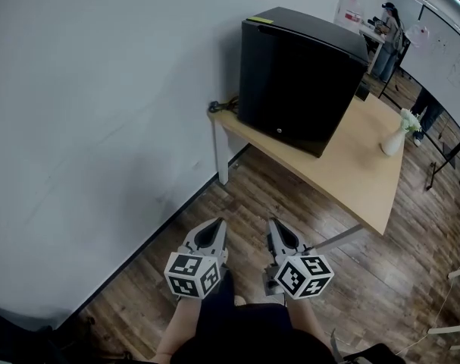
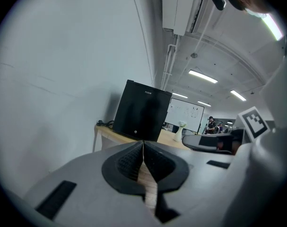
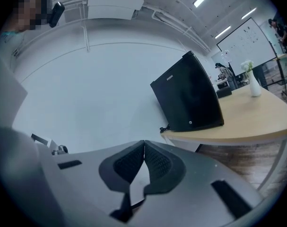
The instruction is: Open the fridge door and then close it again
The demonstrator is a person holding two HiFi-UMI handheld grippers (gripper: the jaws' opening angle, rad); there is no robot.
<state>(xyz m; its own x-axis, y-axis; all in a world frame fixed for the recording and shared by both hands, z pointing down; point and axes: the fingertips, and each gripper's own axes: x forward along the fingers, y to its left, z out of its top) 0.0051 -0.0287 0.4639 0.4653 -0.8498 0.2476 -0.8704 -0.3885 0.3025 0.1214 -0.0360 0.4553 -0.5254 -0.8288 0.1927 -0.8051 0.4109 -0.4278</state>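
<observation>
A small black fridge (image 1: 301,74) stands with its door closed on a wooden table (image 1: 366,180), against the white wall. It also shows ahead in the left gripper view as the fridge (image 2: 142,111) and in the right gripper view as the fridge (image 3: 188,96). My left gripper (image 1: 218,223) and right gripper (image 1: 273,224) hang side by side over the wooden floor, well short of the table. Both are shut with nothing between their jaws, as the left gripper (image 2: 143,143) and the right gripper (image 3: 144,143) views show.
A white vase with flowers (image 1: 400,135) stands at the table's right end. A dark cable (image 1: 218,107) lies at the table's left corner by the wall. People and a whiteboard (image 1: 449,44) are far back on the right. Chair legs (image 1: 457,302) show at the right edge.
</observation>
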